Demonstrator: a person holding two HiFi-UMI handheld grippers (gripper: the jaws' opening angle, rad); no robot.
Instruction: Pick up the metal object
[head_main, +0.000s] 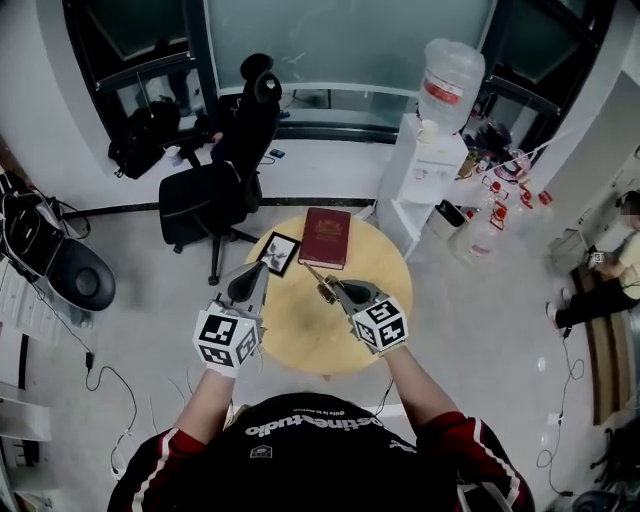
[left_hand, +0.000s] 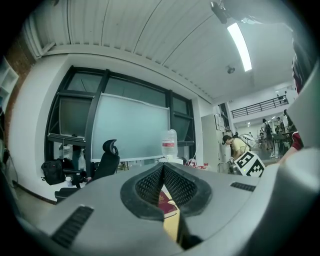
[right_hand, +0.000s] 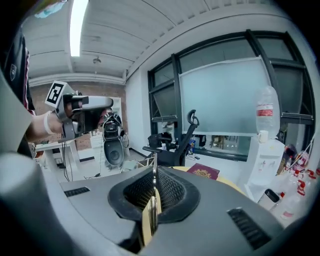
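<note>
We wear a black shirt with white lettering and dark red sleeves striped in white. Our left gripper and right gripper are grey with black ribbed pads. Each carries a white cube of black square markers.

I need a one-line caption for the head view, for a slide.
Right gripper holds a thin metal object over a round wooden table bearing a red book and a framed picture.
</note>
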